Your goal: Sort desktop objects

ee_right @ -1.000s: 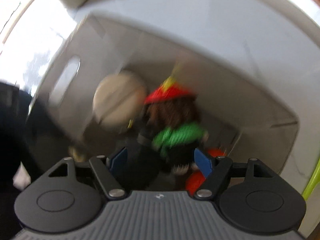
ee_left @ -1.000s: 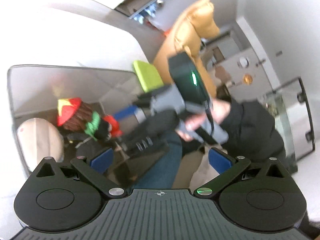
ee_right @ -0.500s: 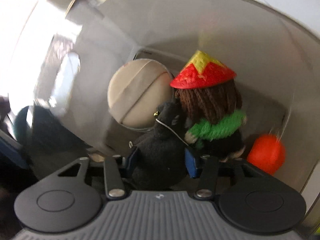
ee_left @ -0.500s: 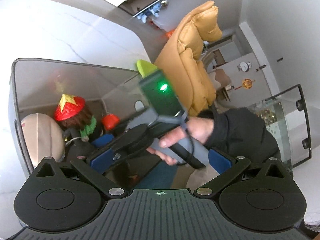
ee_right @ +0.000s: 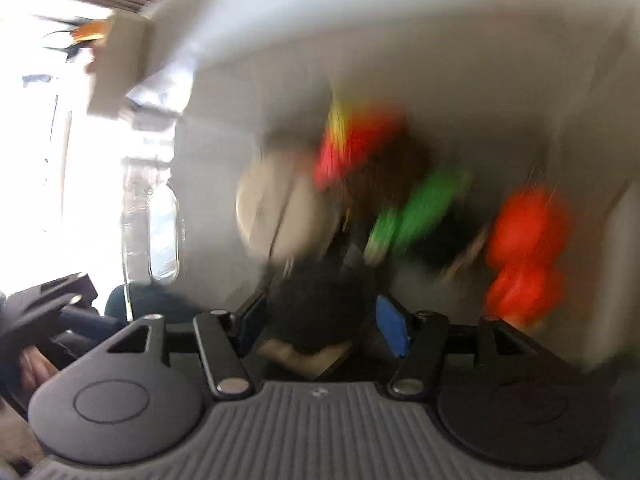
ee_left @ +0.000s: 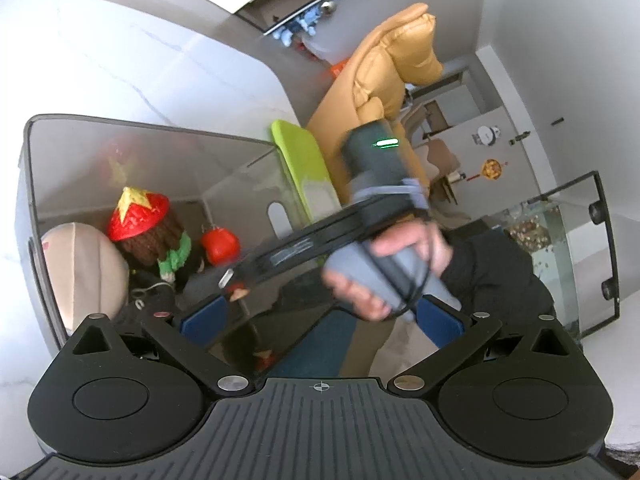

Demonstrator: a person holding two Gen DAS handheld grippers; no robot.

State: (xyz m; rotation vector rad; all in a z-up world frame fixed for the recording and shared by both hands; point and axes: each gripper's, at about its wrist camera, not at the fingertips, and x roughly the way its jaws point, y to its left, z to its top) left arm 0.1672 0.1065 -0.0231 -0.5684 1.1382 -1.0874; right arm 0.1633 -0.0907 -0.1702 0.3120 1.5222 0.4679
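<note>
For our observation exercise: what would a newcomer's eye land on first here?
Probably the yarn doll with the red cone hat and green collar, standing inside the grey translucent bin, beside a round red ornament. Next, the tan padded armchair behind the right gripper.

Doll (ee_left: pixel 150 236): red hat, yellow star, green collar.
</note>
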